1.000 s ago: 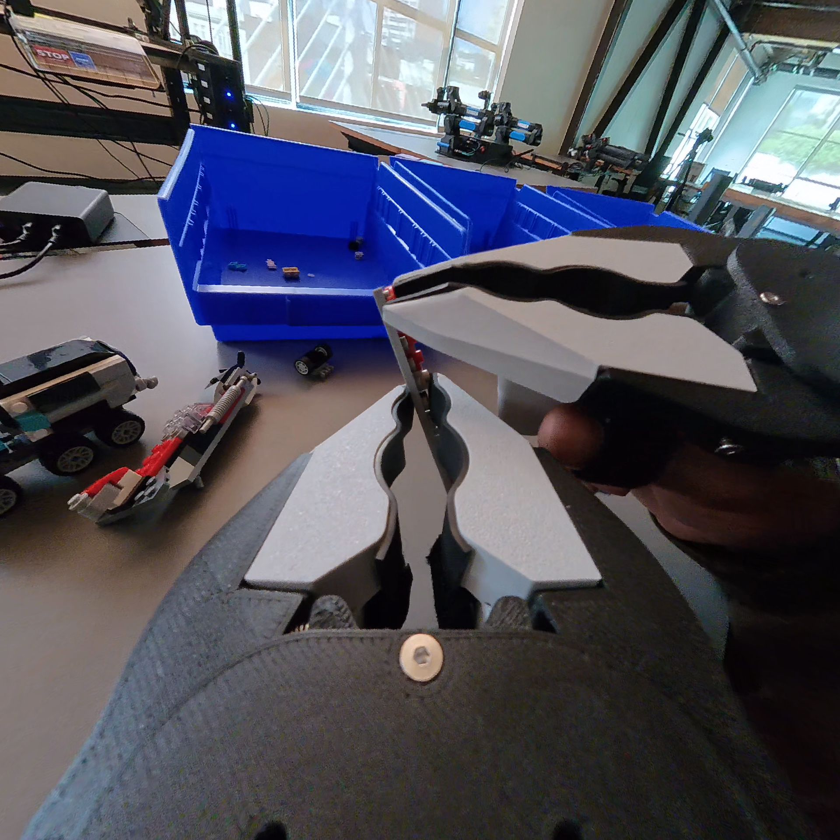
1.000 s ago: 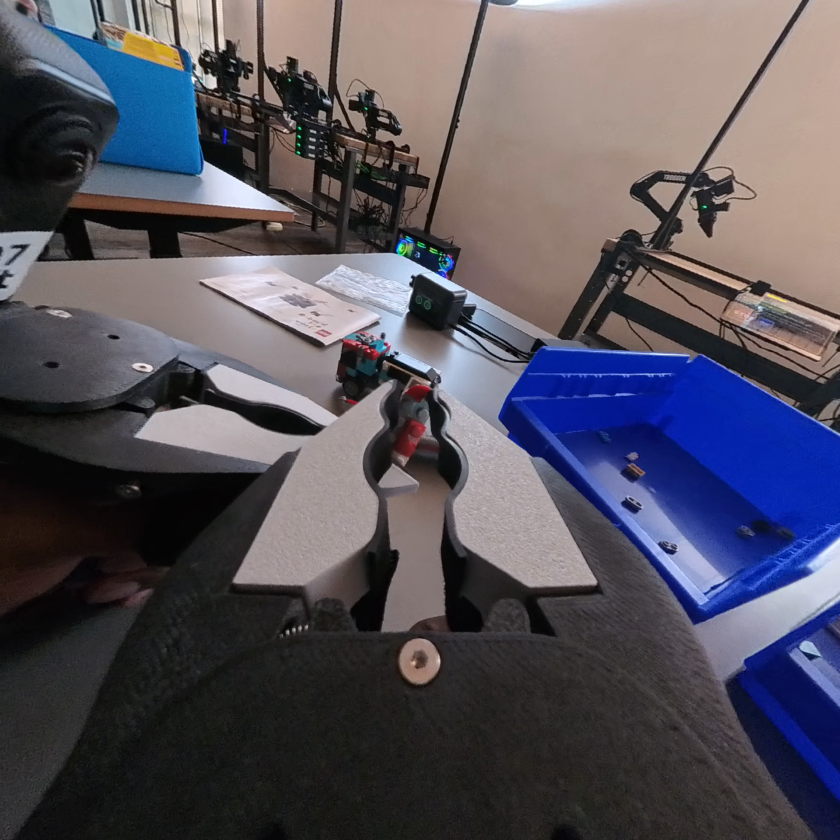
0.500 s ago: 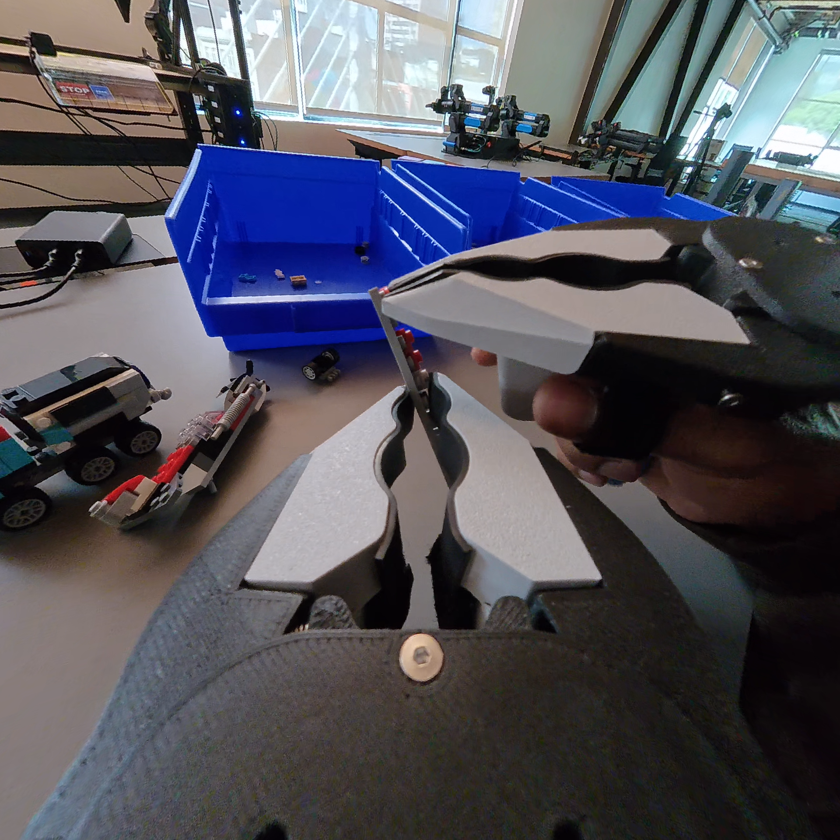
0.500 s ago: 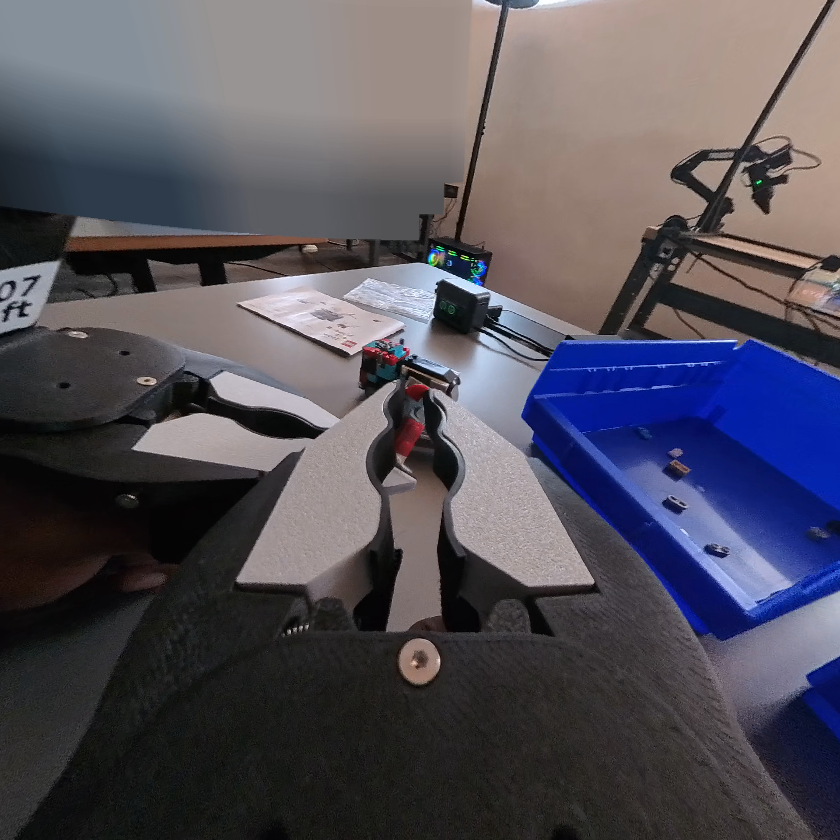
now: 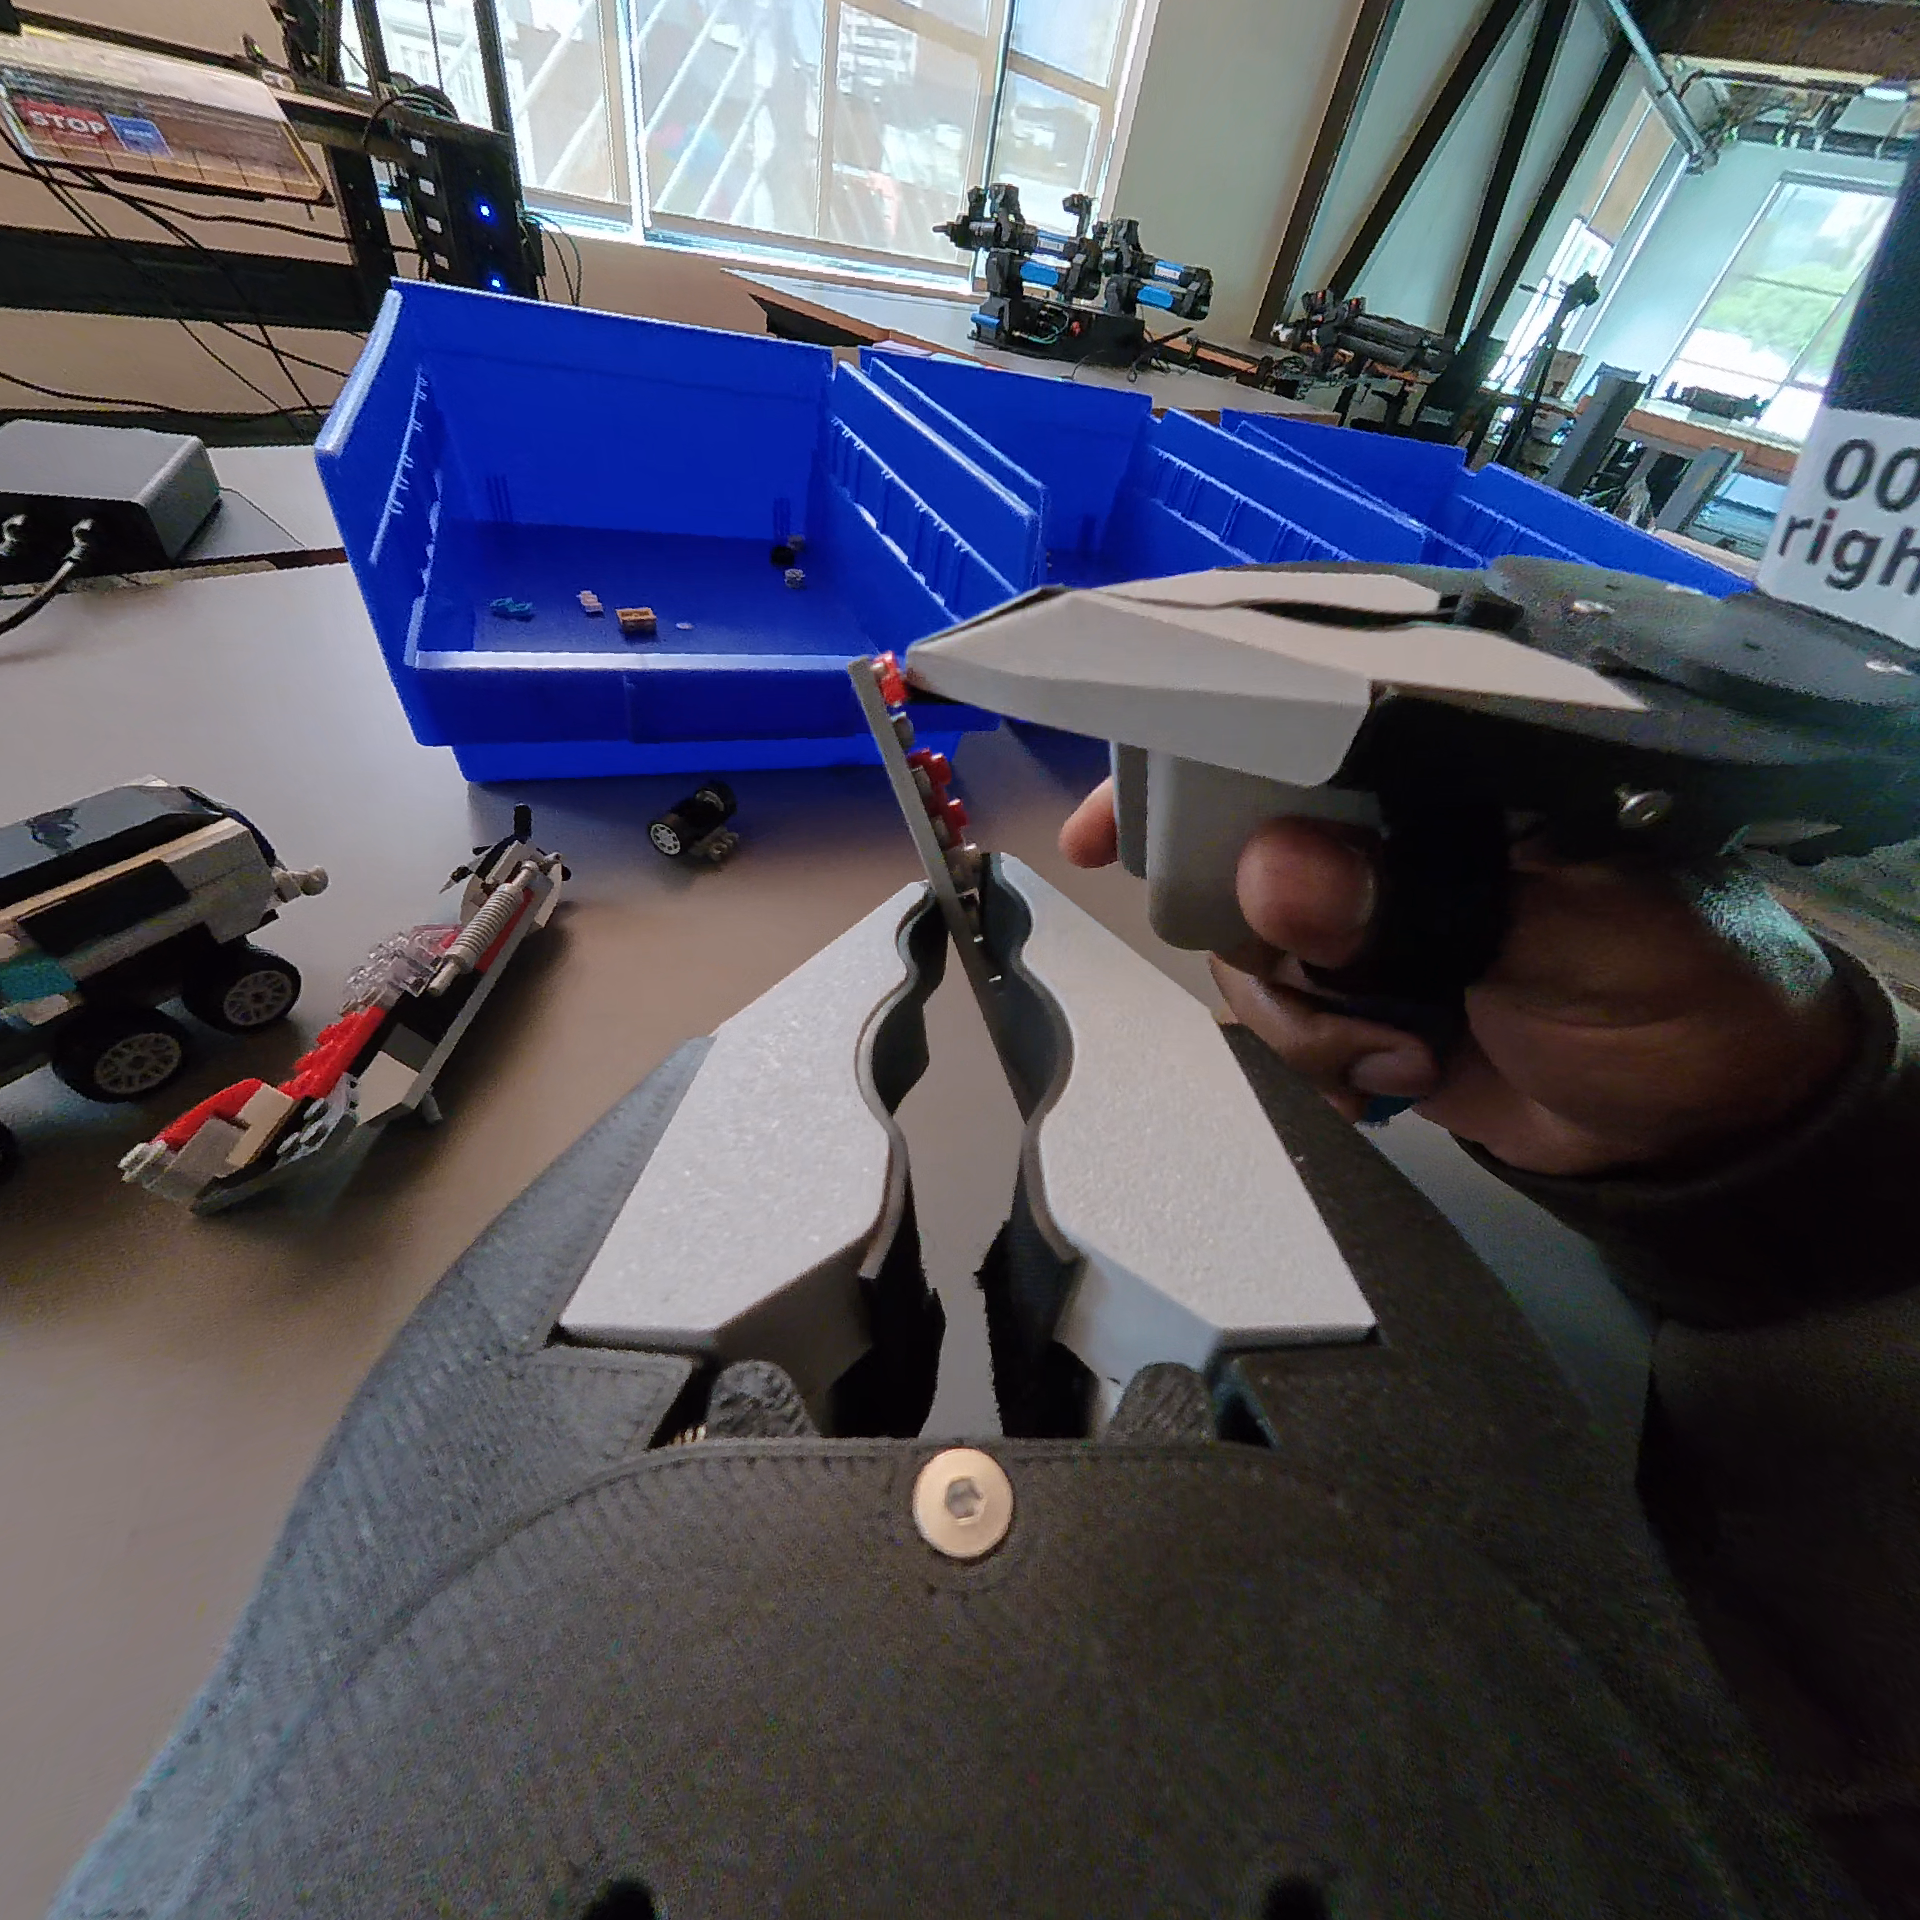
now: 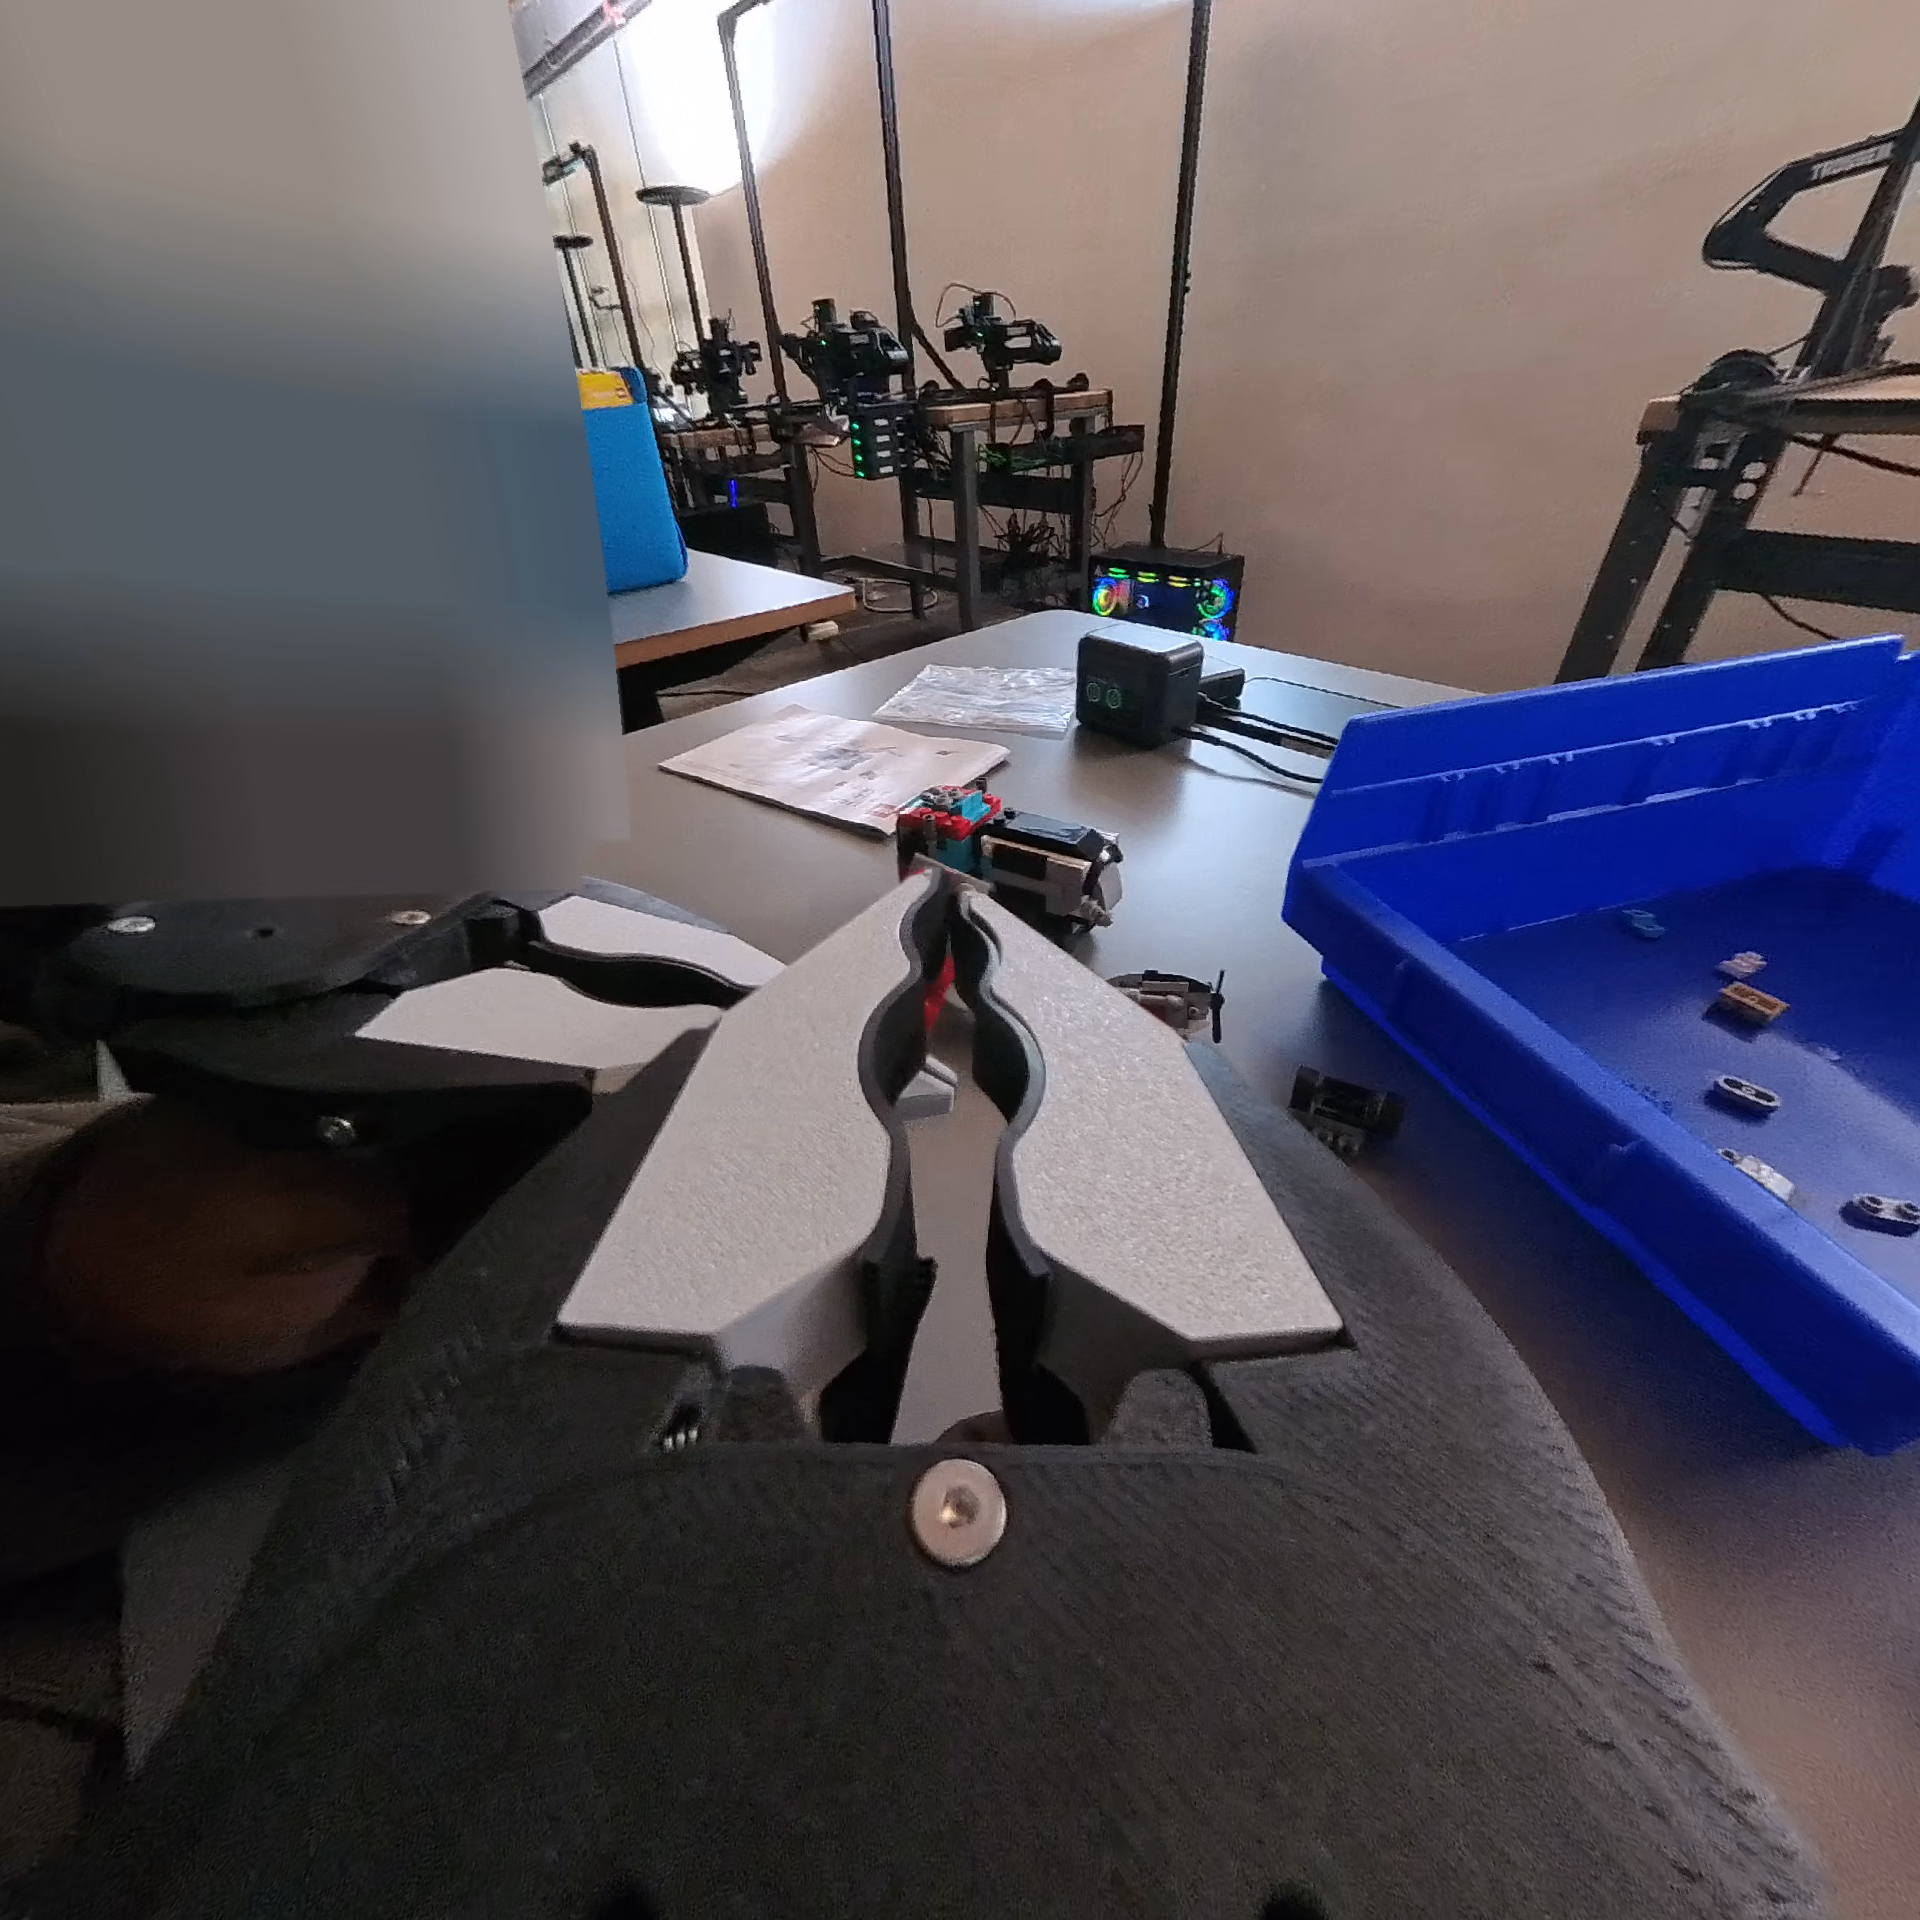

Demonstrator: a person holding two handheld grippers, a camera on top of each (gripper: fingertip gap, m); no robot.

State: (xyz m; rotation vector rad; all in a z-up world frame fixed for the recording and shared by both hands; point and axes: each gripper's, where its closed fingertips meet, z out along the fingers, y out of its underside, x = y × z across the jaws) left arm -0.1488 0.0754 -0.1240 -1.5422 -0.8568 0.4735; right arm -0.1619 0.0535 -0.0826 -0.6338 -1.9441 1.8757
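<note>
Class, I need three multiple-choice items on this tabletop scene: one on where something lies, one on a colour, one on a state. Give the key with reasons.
1. Where does the loose wheel pair lie?
A. Inside a bin
B. On the table, just in front of a bin
C. On the booklet

2. What colour are the bins?
A. Green
B. Red
C. Blue

3. What is the left gripper doing?
A. Gaping open and bare
B. Clamped on a thin grey plate
C. Carrying the toy car

Key:
1 B: the wheel pair sits on the table before the bin's front wall.
2 C: every bin wall is blue.
3 B: the left gripper holds the grey plate up, tilted.
</note>
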